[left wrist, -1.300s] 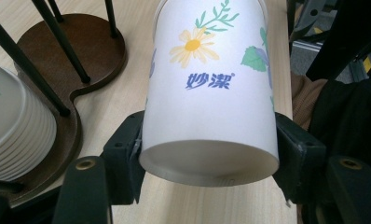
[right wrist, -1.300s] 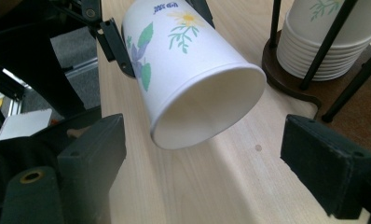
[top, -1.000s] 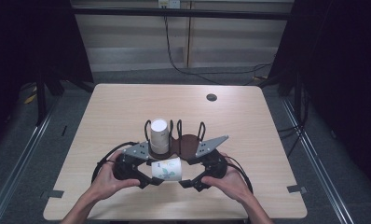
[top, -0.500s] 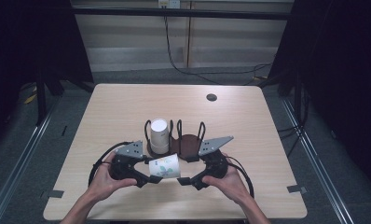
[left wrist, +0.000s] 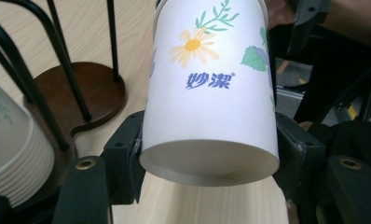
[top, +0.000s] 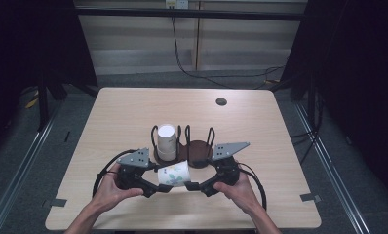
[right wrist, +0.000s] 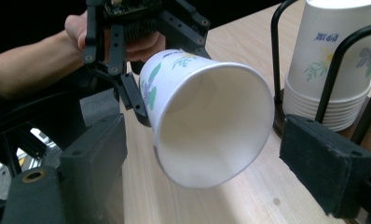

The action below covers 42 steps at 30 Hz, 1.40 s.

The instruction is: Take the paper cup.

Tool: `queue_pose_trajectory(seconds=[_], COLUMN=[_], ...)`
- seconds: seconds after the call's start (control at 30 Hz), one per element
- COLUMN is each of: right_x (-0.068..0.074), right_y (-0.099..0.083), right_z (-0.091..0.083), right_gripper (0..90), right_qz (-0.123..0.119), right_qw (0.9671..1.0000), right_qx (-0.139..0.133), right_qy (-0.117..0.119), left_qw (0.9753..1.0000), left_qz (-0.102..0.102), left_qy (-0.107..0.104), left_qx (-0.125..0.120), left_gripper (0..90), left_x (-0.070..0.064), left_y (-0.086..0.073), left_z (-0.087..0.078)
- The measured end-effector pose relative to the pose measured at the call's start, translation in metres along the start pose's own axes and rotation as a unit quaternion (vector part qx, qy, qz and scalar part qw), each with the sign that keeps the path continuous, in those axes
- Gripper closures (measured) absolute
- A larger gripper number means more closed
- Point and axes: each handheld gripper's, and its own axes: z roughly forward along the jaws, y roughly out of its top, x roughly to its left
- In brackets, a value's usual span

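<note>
Two tools meet over the near part of the surface (top: 133, 112), and one paper cup (top: 174, 173) lies on its side between them. The left tool (top: 155, 181) has its jaws closed on the cup near the closed bottom end — in the left gripper view the pads press the wall on both sides. The right tool (top: 194, 185) stands with its jaws wide apart and holds nothing; the open mouth of the cup (right wrist: 211, 126) points into the gap between them, close but not touching.

Just beyond the tools stands a wooden cup holder (top: 197, 151) with black wire posts, and a stack of cups (top: 166, 141) sits in its compartment ahead of the left tool. The compartment ahead of the right tool is free.

I judge that the step is a handover to the right tool. To do it well, the right jaws should come around the rim evenly and close softly — a thin paper wall will buckle under a hard squeeze. The left tool should let go only after the right grip is firm, otherwise the cup may drop or roll.
</note>
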Motion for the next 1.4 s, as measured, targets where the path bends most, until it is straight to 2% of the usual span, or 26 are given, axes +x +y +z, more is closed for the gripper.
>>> queue_pose_trajectory(seconds=[0.2, 0.43, 0.6, 0.93, 1.1, 1.17, 1.4], right_x=[-0.0008, -0.0003, 0.0002, -0.0004, -0.0006, -0.0017, -0.0031], right_y=[-0.0009, -0.0012, -0.0014, -0.0014, -0.0015, -0.0018, -0.0014], right_z=[-0.0027, -0.0021, -0.0012, -0.0012, 0.0004, 0.0022, 0.0059], right_gripper=[13.2, 13.1, 13.1, 12.9, 13.2, 13.3, 15.6], right_qz=[0.004, 0.004, 0.005, 0.009, 0.012, 0.024, 0.028], right_qw=[0.9997, 0.9993, 0.9988, 0.9975, 0.9972, 0.9963, 0.9965], right_qx=[-0.023, -0.036, -0.048, -0.068, -0.068, -0.073, -0.066], right_qy=[0.005, 0.01, 0.013, 0.018, 0.029, 0.038, 0.041], left_qw=[0.9997, 0.9994, 0.999, 0.9987, 0.9986, 0.9987, 0.9986], left_qz=[0.0, 0.002, 0.001, 0.008, 0.011, 0.013, 0.01], left_qy=[0.001, 0.002, -0.008, -0.013, -0.011, -0.015, -0.014], left_qx=[-0.025, -0.036, -0.044, -0.05, -0.051, -0.047, -0.049], left_gripper=[36.4, 36.5, 36.5, 36.5, 36.4, 36.4, 36.4], left_x=[-0.0001, -0.0009, -0.0013, -0.005, -0.0058, -0.006, -0.0048], left_y=[-0.0005, -0.0017, -0.0017, 0.0009, 0.0013, 0.0013, 0.0], left_z=[-0.0017, 0.0003, 0.0007, 0.0019, 0.0018, 0.0019, 0.0019])
